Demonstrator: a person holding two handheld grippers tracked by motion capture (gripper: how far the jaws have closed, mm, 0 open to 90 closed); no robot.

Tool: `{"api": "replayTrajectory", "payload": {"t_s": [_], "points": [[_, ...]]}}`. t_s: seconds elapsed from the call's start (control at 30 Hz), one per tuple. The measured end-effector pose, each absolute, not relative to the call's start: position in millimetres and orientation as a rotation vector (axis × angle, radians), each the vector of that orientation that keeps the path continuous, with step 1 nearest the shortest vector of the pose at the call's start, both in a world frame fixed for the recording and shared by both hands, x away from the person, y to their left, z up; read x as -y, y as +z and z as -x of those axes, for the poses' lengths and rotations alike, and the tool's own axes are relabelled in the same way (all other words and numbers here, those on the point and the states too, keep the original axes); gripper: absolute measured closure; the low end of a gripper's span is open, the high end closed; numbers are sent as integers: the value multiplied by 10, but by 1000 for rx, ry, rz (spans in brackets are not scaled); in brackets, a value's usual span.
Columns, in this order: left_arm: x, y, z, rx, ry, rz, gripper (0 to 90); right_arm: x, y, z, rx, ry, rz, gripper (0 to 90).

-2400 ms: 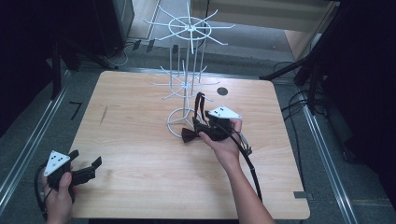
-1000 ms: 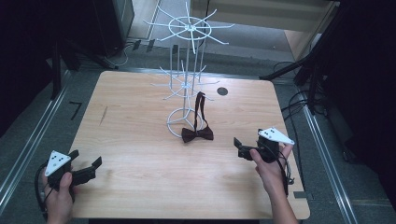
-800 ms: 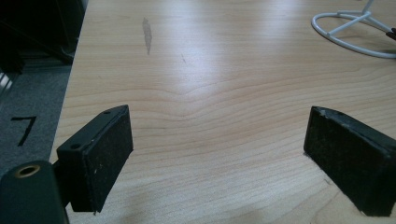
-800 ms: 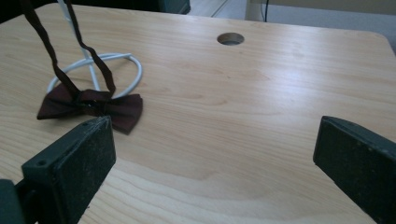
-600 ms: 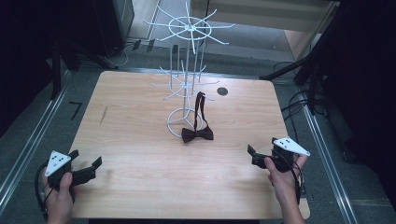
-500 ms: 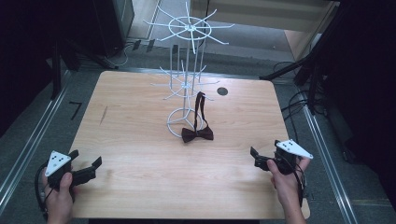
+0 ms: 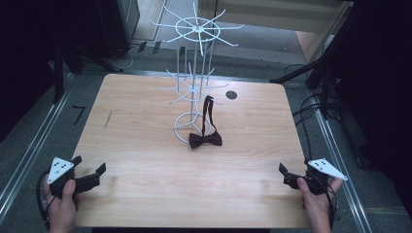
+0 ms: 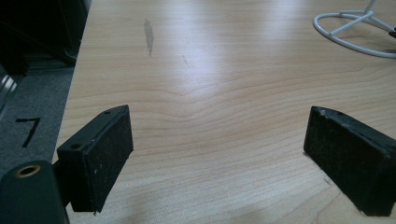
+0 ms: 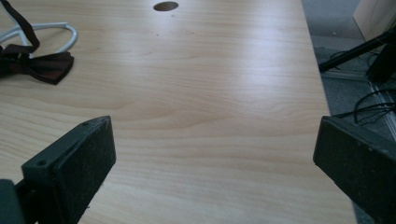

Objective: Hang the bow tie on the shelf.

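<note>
Currently your left gripper (image 7: pixel 90 180) and right gripper (image 7: pixel 290 177) rest spread wide, empty | bow tie (image 7: pixel 205 140) lies beside rack (image 7: pixel 194 87) base, strap hooked | risk: tugging could topple rack.

Wire rack (image 7: pixel 195 82) + bow tie (image 7: pixel 205 140) block table (image 7: pixel 145 150) centre; near half free.

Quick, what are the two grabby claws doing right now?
Left gripper: open, holding nothing, above the table.
Right gripper: open, holding nothing, apart from the bow tie.
</note>
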State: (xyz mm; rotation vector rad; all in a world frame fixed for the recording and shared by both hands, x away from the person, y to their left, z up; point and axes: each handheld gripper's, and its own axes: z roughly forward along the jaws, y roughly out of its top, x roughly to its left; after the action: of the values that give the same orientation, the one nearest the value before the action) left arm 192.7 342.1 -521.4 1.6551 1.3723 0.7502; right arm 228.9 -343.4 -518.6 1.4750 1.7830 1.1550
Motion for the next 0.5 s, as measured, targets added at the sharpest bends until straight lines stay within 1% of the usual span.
{"api": "replayTrajectory", "payload": {"t_s": [0.5], "points": [[-3419, -5214, -1925, -1371, 753, -1654, 90, 3763, -5341, -2078, -1747, 1126, -1535, 0]]}}
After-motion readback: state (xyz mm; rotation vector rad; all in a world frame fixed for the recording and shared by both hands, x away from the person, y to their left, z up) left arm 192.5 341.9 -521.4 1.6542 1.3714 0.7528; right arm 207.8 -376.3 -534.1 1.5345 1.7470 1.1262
